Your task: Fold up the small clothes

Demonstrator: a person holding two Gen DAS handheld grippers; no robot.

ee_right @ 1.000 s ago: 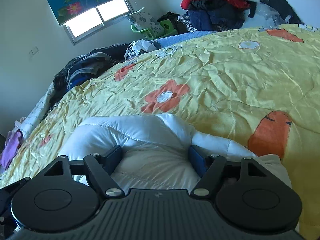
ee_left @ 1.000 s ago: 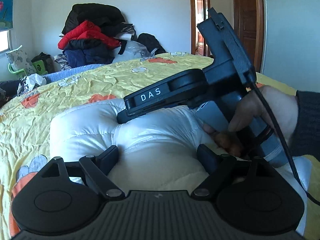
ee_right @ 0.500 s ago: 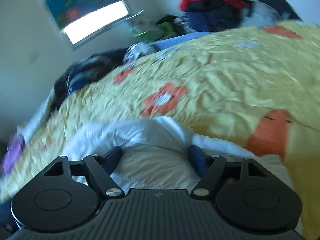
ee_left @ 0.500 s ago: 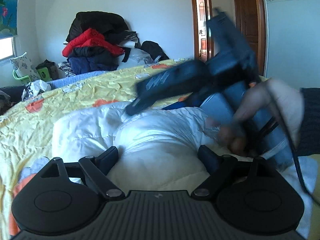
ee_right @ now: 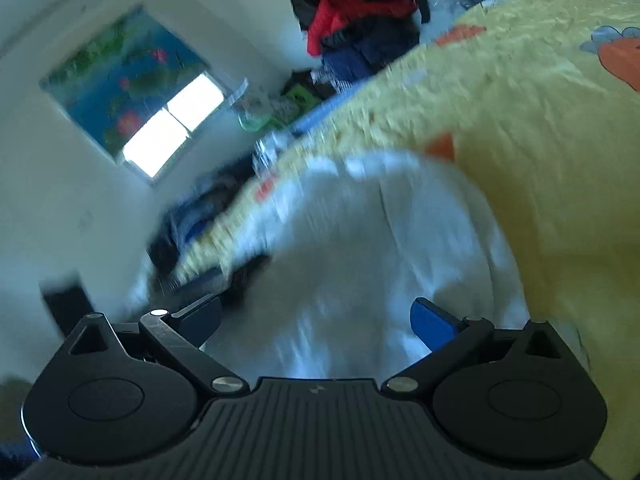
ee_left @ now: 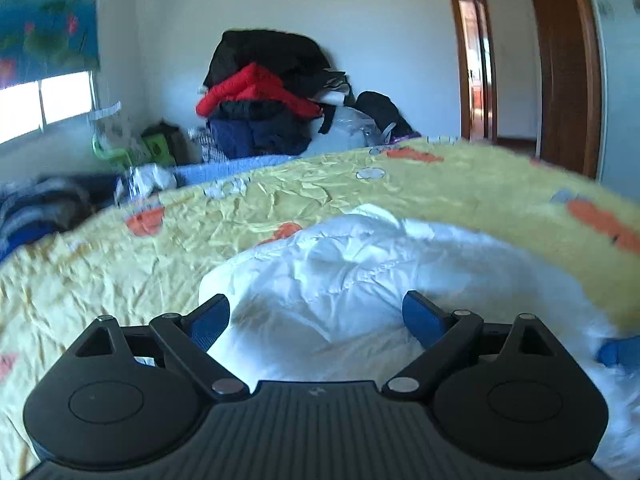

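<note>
Biggest risk from here, imo: the white puffy jacket [ee_left: 352, 280] is down-filled and springy, so with both claws letting go the fold can puff back up and slide apart on the crinkled yellow quilt [ee_left: 280, 196]. Cause would be no weight on the bundle. Second risk: the right wrist view is smeared w/ motion blur, so I can't place that claw well; a finger could snag the slick shell and drag a layer off. Third: the jacket sits near my edge of the bed in the left view, so a nudge could tip it over.

Jacket is on the bed, bunched into a rounded mound right ahead of both cams, on top of the quilt.

Left claw [ee_left: 316, 316]: jaws spread wide and opening further, jacket fabric lying between the blue pads but not pinched; released. It points slightly down over the mound, roughly level in roll.

Right claw [ee_right: 316, 320]: jaws also opening, wide apart, white fabric between them, pads not pressing as far as the blur lets me judge; released. Horizon is tilted hard in that view, so the wrist is rolled, pointing down across the jacket toward the window [ee_right: 172, 124] side.
</note>
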